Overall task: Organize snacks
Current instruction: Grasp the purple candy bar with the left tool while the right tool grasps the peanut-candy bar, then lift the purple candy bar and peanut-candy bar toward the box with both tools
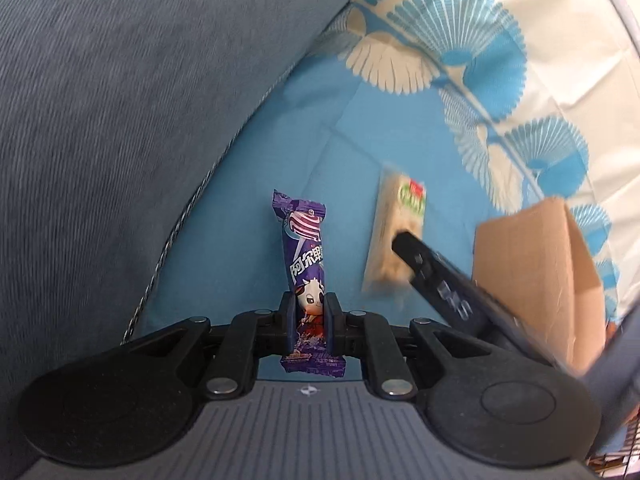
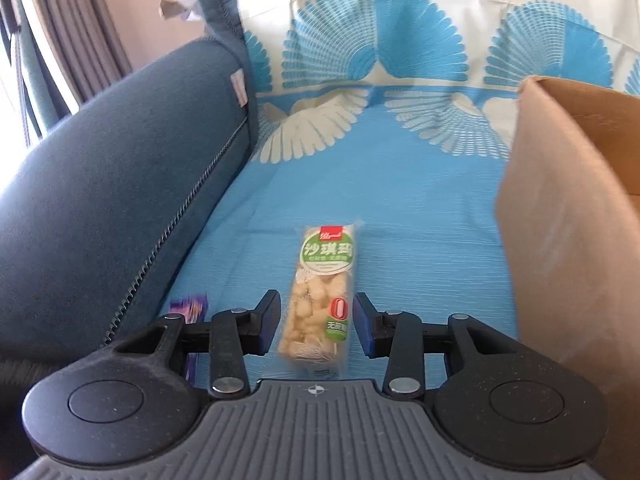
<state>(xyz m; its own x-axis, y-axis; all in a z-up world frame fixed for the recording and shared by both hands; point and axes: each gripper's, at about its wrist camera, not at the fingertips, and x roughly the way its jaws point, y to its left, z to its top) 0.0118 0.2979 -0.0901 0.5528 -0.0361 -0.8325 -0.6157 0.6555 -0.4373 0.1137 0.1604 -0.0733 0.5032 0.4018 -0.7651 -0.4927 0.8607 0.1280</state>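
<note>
The purple packet (image 1: 306, 256) carries white Chinese characters — 阿尔 can be read, the rest is cut off by the fold — with a cartoon cow's face below them and a pink-and-white swirl near the top. The left gripper (image 1: 311, 304) is clenched on its lower part, both pads pressing the wrapper; the packet stands upright between them, its crimped bottom end sticking out below the fingers.

The pale bar (image 2: 320, 292) lies flat on the blue cloth (image 2: 420, 200). Its green label reads 沙琪玛 in white, with a small red brand patch above that is too small to read, and a red "0" on a green tag lower down. Puffed beige pieces show through the clear wrapper. The right gripper (image 2: 318, 320) straddles the bar's near half with its fingers spread — a gap shows on each side, so neither pad touches it. In the left wrist view one black finger (image 1: 412, 252) of that gripper crosses in front of the bar (image 1: 394, 216).

A brown cardboard box (image 2: 568, 216) stands just right of the bar, open at the top, its near wall close to the right finger. On the left a dark blue sofa arm (image 2: 120, 184) rises along the cloth's edge, a zip running down its seam. Behind, the cloth turns cream with blue and white fan shapes (image 2: 376, 44). Curtains (image 2: 60, 32) hang at the far left.

Bare blue cloth lies between bar and sofa arm and beyond the bar towards the fans; the box closes off the right side.
</note>
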